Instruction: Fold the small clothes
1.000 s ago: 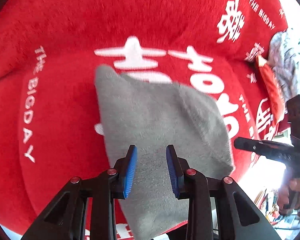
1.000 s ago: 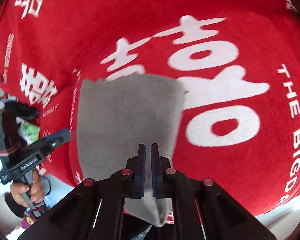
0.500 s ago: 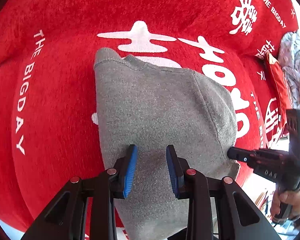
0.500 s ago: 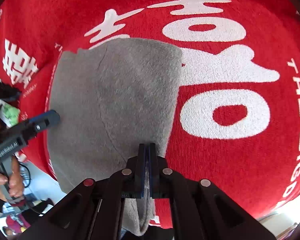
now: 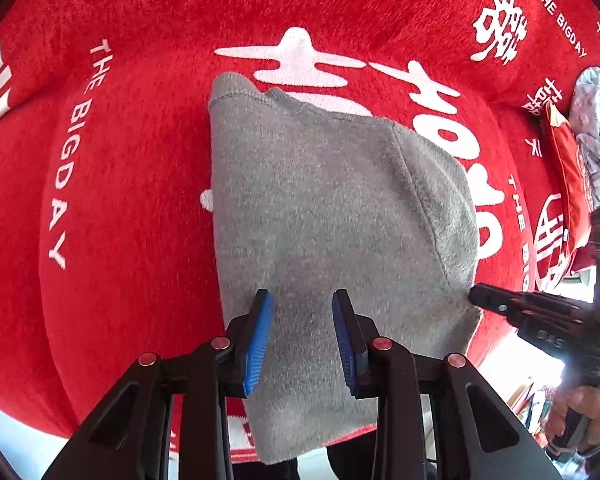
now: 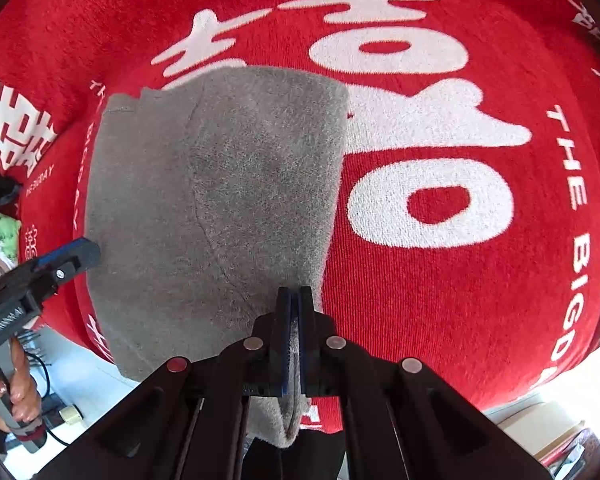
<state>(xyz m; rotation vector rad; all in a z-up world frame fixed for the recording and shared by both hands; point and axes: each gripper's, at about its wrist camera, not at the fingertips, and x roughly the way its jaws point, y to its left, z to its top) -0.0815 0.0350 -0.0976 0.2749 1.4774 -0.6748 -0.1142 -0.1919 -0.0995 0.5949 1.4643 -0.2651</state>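
Note:
A small grey fleece garment [image 5: 332,216] lies folded on a red cover; it also shows in the right wrist view [image 6: 212,208]. My left gripper [image 5: 302,320] is open, its blue pads hovering over the garment's near part, holding nothing. My right gripper [image 6: 295,316] is shut on the garment's near right edge, with grey cloth pinched between the pads and hanging below. The right gripper shows at the garment's right edge in the left wrist view [image 5: 476,294]. The left gripper shows at the garment's left edge in the right wrist view [image 6: 80,252].
The red cover [image 5: 120,160] with white characters and "THE BIGDAY" lettering [image 6: 420,160] spreads all around the garment. A red cushion [image 5: 568,168] and patterned cloth [image 5: 596,120] lie at the far right. The cover's front edge drops to the floor below the grippers.
Both grippers have come down and forward toward the cover, so the garment looks larger and now lies flat. The right gripper stays shut on the edge; the left stays open.

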